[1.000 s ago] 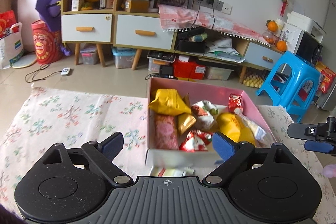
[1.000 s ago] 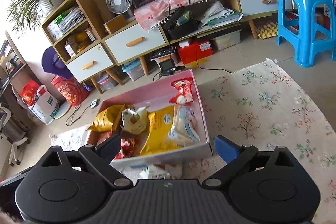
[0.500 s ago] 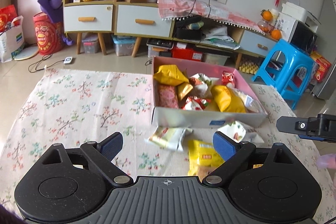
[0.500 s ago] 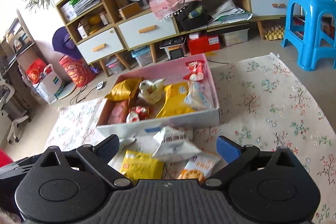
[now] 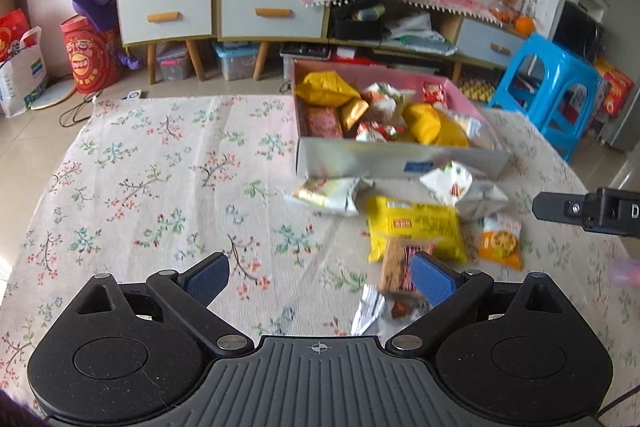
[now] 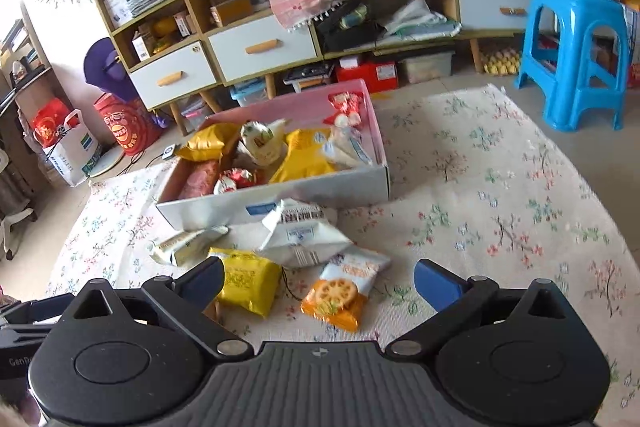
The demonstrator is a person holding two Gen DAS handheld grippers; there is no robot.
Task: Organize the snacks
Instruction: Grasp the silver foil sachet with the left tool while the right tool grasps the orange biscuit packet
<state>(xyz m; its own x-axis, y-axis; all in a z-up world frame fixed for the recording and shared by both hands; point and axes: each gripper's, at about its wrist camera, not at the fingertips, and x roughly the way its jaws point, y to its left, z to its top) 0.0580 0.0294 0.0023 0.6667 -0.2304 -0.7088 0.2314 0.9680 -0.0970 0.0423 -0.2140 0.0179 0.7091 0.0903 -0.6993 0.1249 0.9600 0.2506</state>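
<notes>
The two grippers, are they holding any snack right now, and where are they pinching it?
Nothing is held. The left gripper and the right gripper are both open, above the snacks lying on the cloth.

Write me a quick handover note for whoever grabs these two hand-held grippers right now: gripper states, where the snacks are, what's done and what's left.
Left hand-held gripper: open, nothing between its pads; jaws just widened.
Right hand-held gripper: open, empty; jaws just widened.
Pink-lined cardboard box sits on the floral tablecloth, already holding several packets.
Still loose in front of the box: yellow square packet, white puffed bag, orange cracker packet, pale gold-trimmed packet, brown bar and silver wrapper nearest the left gripper.
Done: part of the snacks boxed.
Left: pick up the loose packets and put them in the box.
</notes>
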